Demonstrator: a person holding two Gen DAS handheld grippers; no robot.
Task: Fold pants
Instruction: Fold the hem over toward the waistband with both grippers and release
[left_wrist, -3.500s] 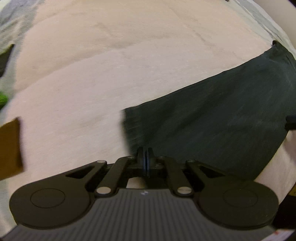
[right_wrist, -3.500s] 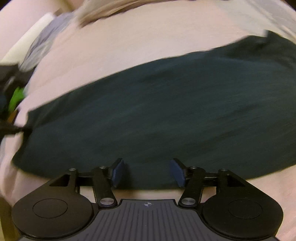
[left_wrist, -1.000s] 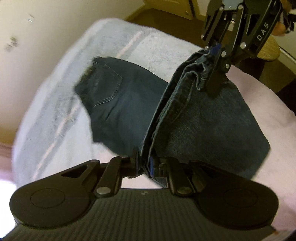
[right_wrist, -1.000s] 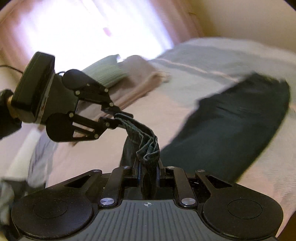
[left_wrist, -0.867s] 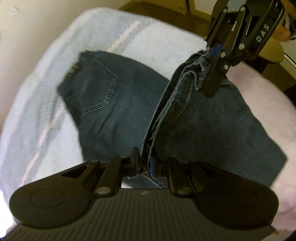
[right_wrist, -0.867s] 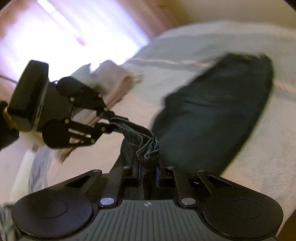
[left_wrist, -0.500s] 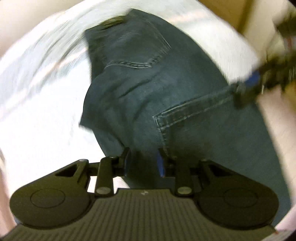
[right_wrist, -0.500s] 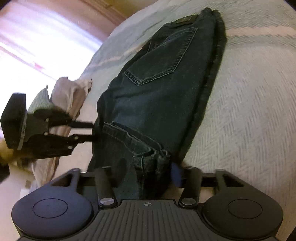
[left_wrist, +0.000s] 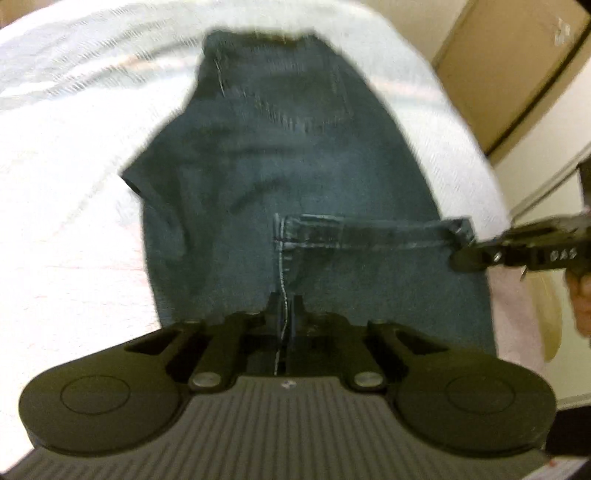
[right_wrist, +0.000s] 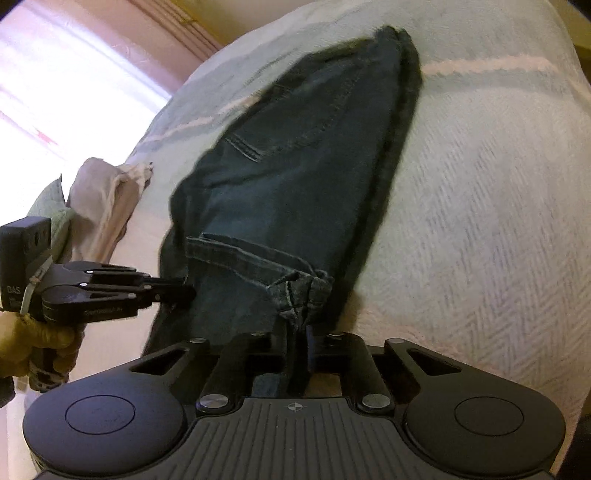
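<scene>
Dark blue jeans (left_wrist: 280, 155) lie on the bed, with the leg end folded over the seat half. The leg hem (left_wrist: 369, 232) runs across the middle. My left gripper (left_wrist: 284, 306) sits low at the folded leg's left edge. Its jaws are closing, and a stitched denim seam is pinched between them. My right gripper (right_wrist: 297, 332) is closing on the bunched hem corner (right_wrist: 299, 291), with denim between its pads. Each gripper shows in the other view, the right gripper (left_wrist: 461, 254) and the left gripper (right_wrist: 184, 291), both at the hem's ends. The back pocket (right_wrist: 295, 122) faces up.
A pale herringbone blanket (right_wrist: 480, 221) with pink stripes covers the bed around the jeans. Bunched linens and a green pillow (right_wrist: 99, 206) lie at the left. A wooden door (left_wrist: 509, 74) stands beyond the bed's right edge. A gloved hand (right_wrist: 33, 343) holds the left gripper.
Both grippers carried the leg hems over and down onto the seat half. Half a second ago the jaws stood open, and now they are together on the denim again.
</scene>
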